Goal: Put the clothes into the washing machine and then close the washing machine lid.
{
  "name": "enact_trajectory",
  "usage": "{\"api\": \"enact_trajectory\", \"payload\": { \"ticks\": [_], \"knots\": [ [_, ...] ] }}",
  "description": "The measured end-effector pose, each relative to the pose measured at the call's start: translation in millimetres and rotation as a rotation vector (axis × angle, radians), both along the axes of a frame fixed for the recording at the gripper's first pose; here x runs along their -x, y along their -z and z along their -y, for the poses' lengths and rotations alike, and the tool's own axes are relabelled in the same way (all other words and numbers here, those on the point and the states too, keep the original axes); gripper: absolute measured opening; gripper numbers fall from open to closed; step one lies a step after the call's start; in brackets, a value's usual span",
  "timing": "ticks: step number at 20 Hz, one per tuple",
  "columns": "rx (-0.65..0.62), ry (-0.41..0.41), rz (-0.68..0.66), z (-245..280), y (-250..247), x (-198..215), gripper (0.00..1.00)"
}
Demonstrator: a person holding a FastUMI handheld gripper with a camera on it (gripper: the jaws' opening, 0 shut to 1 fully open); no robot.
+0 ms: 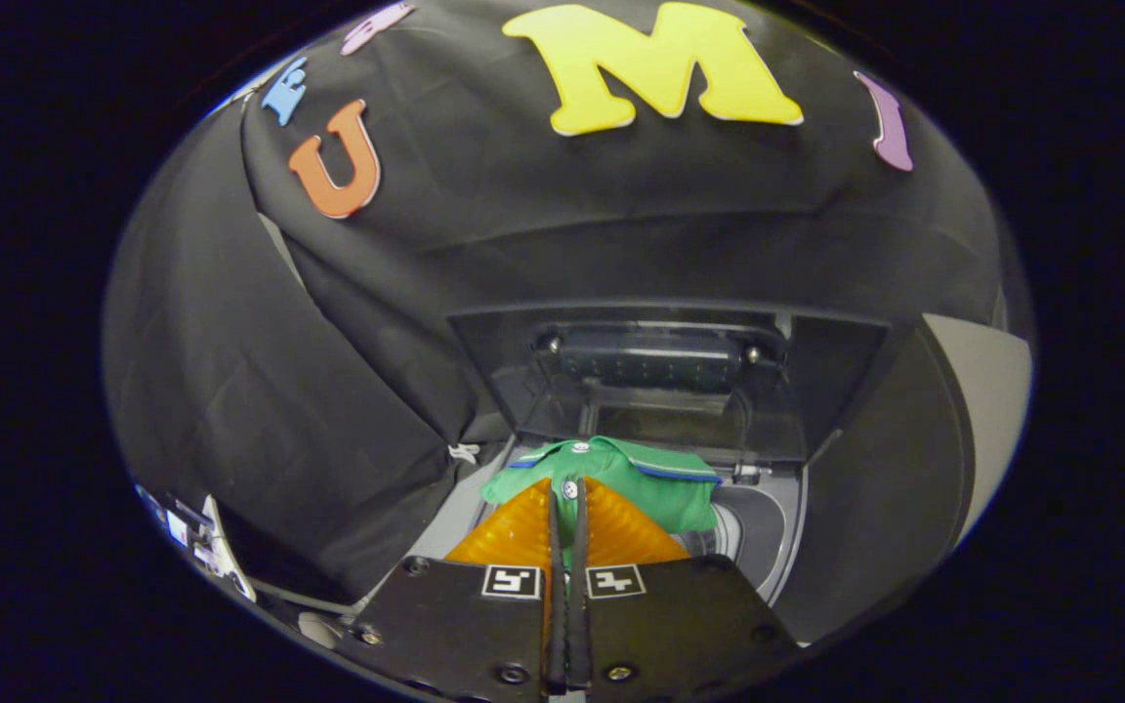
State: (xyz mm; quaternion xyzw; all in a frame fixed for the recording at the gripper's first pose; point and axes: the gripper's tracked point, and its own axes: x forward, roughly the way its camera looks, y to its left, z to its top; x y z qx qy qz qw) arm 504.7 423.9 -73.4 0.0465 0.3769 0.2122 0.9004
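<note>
A green polo shirt [655, 480] with a blue-edged collar hangs from my gripper [568, 488], whose two orange fingers [514, 532] are pressed together on the cloth near its buttons. The shirt hovers over the round mouth of the washing machine [753, 532], just ahead of and below the fingers. The dark machine lid [665, 376] stands raised beyond the shirt, leaning back against the booth wall.
Black cloth walls close in on the left and behind the machine. A pale panel [987, 410] stands to the right of the lid. Some small white items [206, 542] lie low on the left.
</note>
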Motion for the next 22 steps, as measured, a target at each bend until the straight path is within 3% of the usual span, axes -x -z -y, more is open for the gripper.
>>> {"api": "enact_trajectory", "payload": {
  "ticks": [11, 22],
  "knots": [
    [0.091, 0.059, -0.18, 19.7, 87.6, -9.5, 0.04],
    [0.122, 0.08, -0.187, 22.9, 90.9, -12.4, 0.04]
  ]
}}
